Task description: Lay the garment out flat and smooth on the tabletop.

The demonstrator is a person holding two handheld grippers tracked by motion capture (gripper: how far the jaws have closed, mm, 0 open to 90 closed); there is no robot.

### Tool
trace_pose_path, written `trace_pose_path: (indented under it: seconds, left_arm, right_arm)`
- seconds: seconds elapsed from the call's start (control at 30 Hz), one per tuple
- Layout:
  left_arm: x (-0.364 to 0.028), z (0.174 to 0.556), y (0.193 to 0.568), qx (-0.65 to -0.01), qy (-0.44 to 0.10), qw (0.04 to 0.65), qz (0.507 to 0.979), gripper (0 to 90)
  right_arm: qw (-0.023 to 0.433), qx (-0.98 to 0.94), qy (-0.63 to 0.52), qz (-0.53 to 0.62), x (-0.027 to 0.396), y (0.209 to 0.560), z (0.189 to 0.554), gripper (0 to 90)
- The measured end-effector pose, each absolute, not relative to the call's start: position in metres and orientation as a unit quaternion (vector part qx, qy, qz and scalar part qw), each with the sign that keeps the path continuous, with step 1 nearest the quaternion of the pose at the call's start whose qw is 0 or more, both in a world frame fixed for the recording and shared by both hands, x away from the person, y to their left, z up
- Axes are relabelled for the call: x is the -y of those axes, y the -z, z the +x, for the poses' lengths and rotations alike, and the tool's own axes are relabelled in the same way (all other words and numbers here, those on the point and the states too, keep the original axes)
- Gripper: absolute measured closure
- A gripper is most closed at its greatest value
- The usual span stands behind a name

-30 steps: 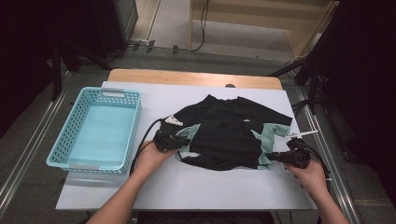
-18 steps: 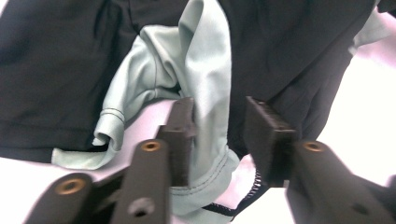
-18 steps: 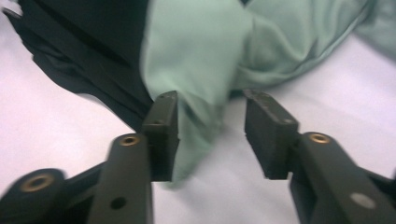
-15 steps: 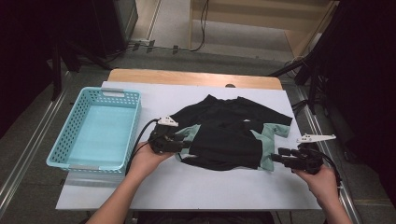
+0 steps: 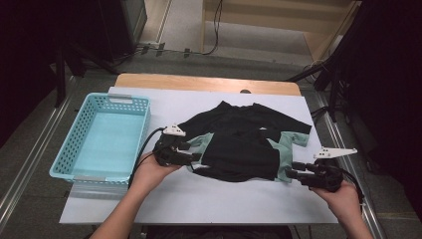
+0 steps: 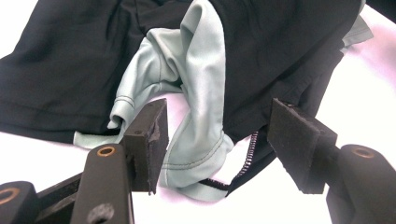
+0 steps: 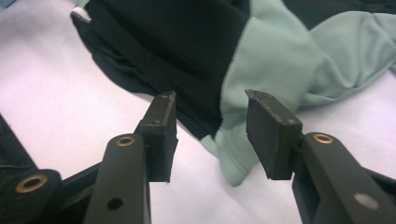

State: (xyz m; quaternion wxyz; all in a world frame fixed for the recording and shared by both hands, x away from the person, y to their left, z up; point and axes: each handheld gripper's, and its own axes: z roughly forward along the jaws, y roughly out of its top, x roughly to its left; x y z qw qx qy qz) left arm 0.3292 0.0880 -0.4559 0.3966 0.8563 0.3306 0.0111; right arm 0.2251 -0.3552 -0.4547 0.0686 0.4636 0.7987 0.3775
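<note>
in the high view a black and pale green shirt lies folded on the white table, just right of centre, and at nine o'clock from it a light blue basket sits with nothing in it. the left gripper is at the shirt's nine o'clock edge and the right gripper at its four o'clock corner, each in a hand coming from six o'clock; both have just been moving, the left jaws opening and the right easing slightly closed, and both stand released. in the left gripper view the left gripper has its jaws apart, with a crumpled pale green sleeve fold of the shirt lying between them at twelve o'clock, the pads not pressing it; black cloth spreads from ten to two o'clock. in the right gripper view the right gripper is also spread, a pale green corner of the shirt lying on the table between and beyond the pads, loose, with black cloth towards eleven o'clock.
</note>
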Motion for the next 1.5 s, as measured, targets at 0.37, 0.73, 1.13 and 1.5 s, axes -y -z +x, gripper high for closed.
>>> trace_pose_path:
  seconds: [0.37, 0.73, 1.13, 1.5]
  left_arm:
    - [-0.090, 0.327, 0.458, -0.331, -0.005, 0.397, 0.856, 37.3]
    - [-0.088, 0.327, 0.461, -0.326, -0.005, 0.393, 0.860, 37.3]
    - [-0.088, 0.325, 0.470, -0.314, -0.021, 0.388, 0.866, 37.0]
    - [-0.088, 0.329, 0.479, -0.332, -0.016, 0.391, 0.858, 38.9]
  right_arm:
    - [0.060, -0.812, -0.375, 0.443, 0.340, 0.465, 0.226, 50.1]
    - [0.061, -0.822, -0.365, 0.434, 0.323, 0.477, 0.230, 46.3]
    - [0.065, -0.831, -0.357, 0.421, 0.311, 0.491, 0.236, 41.1]
    - [0.064, -0.834, -0.351, 0.420, 0.309, 0.505, 0.245, 37.8]
